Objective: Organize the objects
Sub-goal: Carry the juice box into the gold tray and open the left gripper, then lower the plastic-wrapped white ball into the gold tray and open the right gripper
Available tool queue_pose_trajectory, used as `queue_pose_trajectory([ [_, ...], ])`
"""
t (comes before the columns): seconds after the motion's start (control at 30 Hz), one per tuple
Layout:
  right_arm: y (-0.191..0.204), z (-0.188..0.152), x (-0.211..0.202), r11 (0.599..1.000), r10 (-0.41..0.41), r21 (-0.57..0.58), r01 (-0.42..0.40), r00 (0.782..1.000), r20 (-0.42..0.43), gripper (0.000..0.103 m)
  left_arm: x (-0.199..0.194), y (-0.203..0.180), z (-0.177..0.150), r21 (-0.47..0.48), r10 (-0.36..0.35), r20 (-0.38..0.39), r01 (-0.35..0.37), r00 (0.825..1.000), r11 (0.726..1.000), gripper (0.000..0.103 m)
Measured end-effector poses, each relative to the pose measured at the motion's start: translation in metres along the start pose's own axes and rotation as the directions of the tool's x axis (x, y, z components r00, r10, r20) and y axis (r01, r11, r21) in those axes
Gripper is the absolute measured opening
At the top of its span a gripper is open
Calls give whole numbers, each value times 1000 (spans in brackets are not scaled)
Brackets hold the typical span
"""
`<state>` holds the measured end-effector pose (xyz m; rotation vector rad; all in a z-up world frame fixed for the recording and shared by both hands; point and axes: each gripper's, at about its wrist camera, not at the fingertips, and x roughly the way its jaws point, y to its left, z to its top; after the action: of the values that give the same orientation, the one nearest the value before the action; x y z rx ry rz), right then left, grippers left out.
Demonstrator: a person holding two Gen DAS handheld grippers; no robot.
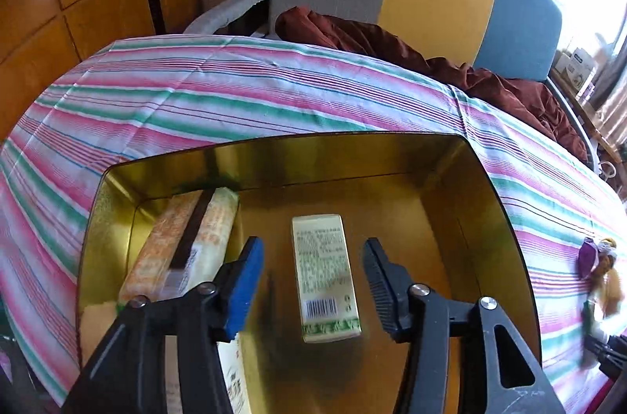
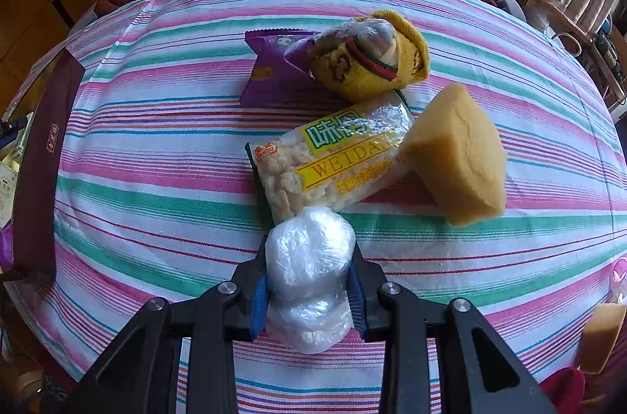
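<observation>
Over tin [image 1: 486,179] – left claw [image 1: 311,281] empty; right claw [image 2: 309,281] grips bag [image 2: 309,257].

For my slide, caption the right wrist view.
Right gripper clamps a plastic-wrapped bundle above the striped tablecloth, snacks beyond.

Right gripper [image 2: 309,296]: clamped on plastic-wrapped bundle [image 2: 309,257]
Snack pack [image 2: 333,155]: just beyond bundle, flat on striped cloth [image 2: 156,179]
Sponge [image 2: 458,155]: right of pack, touching it
Purple packet [image 2: 270,69]: farther back, beside wrapped yellow sock [image 2: 372,61]
</observation>
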<state>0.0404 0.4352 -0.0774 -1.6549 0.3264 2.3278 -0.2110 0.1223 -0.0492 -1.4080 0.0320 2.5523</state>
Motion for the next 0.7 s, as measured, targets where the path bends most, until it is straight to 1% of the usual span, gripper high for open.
queue_pose_trajectory([
  [0.07, 0, 0, 0, 1000, -1, -1, 1, 1000, 1, 33, -15, -2, -6, 5, -30, 23, 30, 999, 1000, 53],
  [0.13, -1, 0, 0, 1000, 0, 0, 0, 1000, 1, 33, -33, -7, -18, 36, -39, 64, 37, 997, 999, 53],
  [0.17, 0, 0, 0, 1000, -2, -1, 2, 1000, 2, 33, -46, -9, -27, 47, -50, 97, 45, 994, 998, 53],
  [0.27, 2, -1, -1, 1000, -10, -1, 10, 1000, 8, 33, -75, -14, -51, 73, -84, 147, 74, 986, 995, 53],
  [0.37, 3, -2, 0, 1000, -14, 0, 14, 1000, 17, 32, -99, -14, -71, 88, -93, 188, 78, 978, 993, 54],
  [0.47, 9, -3, -7, 1000, 26, 2, -26, 999, 31, 31, -116, -10, -86, 90, -93, 200, 76, 975, 993, 54],
  [0.57, 25, -4, -24, 998, 57, -22, -56, 996, 66, 31, -124, -2, -96, 86, -76, 206, 59, 976, 995, 54],
  [0.63, 40, -3, -37, 996, 88, -40, -85, 992, 87, 31, -127, 5, -102, 77, -68, 214, 52, 975, 996, 54],
  [0.7, 64, -4, -56, 990, 130, -73, -122, 985, 109, 31, -129, 13, -107, 62, -48, 221, 35, 974, 997, 56],
])
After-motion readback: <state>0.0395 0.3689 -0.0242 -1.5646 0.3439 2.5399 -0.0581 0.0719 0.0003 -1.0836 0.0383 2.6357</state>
